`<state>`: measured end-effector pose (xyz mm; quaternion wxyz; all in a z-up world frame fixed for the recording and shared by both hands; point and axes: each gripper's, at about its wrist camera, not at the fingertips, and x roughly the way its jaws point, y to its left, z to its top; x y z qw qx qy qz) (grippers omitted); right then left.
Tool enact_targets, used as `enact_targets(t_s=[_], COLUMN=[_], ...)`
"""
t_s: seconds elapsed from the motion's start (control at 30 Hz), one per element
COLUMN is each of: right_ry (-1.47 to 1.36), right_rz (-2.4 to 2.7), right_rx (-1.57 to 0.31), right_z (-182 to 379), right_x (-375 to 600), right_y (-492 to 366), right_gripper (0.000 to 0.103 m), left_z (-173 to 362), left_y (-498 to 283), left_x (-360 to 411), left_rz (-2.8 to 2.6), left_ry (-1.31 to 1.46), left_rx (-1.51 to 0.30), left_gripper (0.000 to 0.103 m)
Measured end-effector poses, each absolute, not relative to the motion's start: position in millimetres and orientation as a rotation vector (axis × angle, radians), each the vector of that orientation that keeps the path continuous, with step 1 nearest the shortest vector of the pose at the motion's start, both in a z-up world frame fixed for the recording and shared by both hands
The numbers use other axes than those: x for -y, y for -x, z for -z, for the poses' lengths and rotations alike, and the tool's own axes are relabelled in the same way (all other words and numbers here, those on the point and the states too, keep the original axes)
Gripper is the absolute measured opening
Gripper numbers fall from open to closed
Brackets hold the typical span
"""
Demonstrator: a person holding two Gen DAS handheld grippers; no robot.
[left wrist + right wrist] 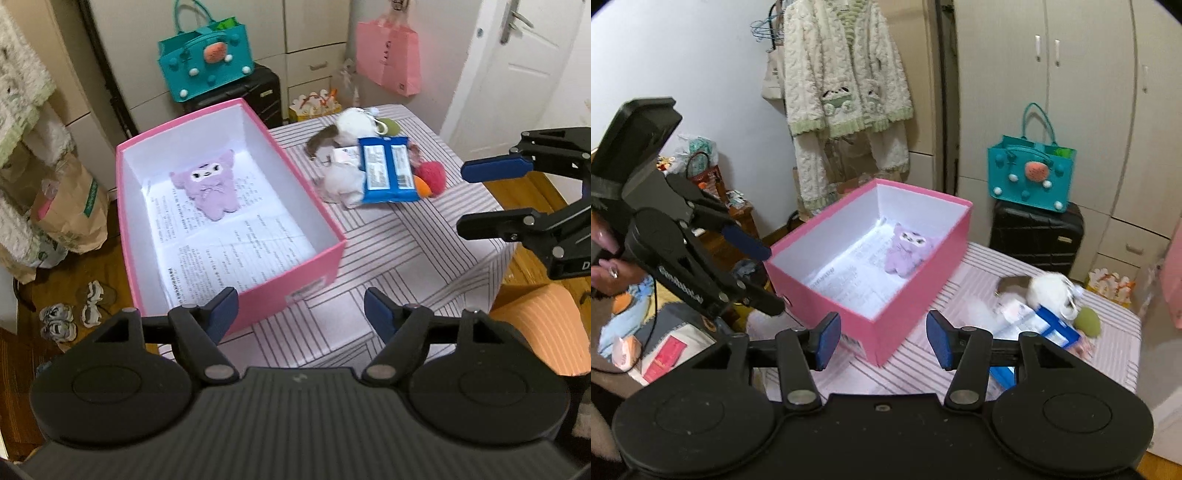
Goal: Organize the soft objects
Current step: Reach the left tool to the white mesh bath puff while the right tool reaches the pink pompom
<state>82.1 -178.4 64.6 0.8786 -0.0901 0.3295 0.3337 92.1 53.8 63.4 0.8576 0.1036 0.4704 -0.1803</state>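
A pink box (303,275) (916,321) stands open on the striped table (406,266) (912,369). A purple plush (212,186) (905,251) lies inside it on printed paper. To the right of the box is a pile of soft toys: a white plush (354,122) (1049,288), a red fuzzy ball (432,175), a green pad (1087,321), and a blue packet (388,168) (1049,326) on top. My left gripper (301,314) (768,278) is open and empty at the box's near corner. My right gripper (882,339) (465,197) is open and empty, right of the pile.
A teal bag (207,62) (1030,177) sits on a black suitcase (1036,236) behind the table. A pink paper bag (388,55) hangs at the back. A fluffy robe (846,92) hangs on the wall. Paper bags (70,210) and slippers (74,310) lie on the floor at left.
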Motion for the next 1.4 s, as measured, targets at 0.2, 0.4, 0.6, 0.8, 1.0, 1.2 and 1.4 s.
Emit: enact_targets(t_s=[0.2, 0.4, 0.6, 0.8, 1.0, 1.2, 1.4], right_ry=[0.165, 0.146, 0.124, 0.123, 0.132, 0.17, 0.116], right_rz=[-0.625, -0.573, -0.547, -0.512, -0.452, -0.409, -0.387], right_rx=[-0.705, -0.755, -0.772, -0.764, -0.735, -0.706, -0.702], right_z=[-49, -28, -3, 22, 47, 67, 75], right_x=[213, 243, 271, 290, 305, 312, 326], right_y=[-68, -67, -77, -98, -123, -147, -173], right_gripper=[0.058, 0.058, 0.059, 0.059, 0.059, 0.059, 0.059], left_z=[-57, -39, -20, 2, 15, 26, 38], left_y=[-90, -93, -102, -125, -149, -164, -191], left_x=[-20, 17, 44, 57, 61, 78, 87], left_rz=[0.472, 0.558, 0.611, 0.587, 0.496, 0.483, 0.41], left_ry=[-0.246, -0.267, -0.221, -0.149, -0.109, -0.1, -0.042], left_rx=[-0.985, -0.968, -0.93, -0.919, -0.854, -0.808, -0.839], left_gripper=[0.076, 0.076, 0.076, 0.076, 0.074, 0.073, 0.071])
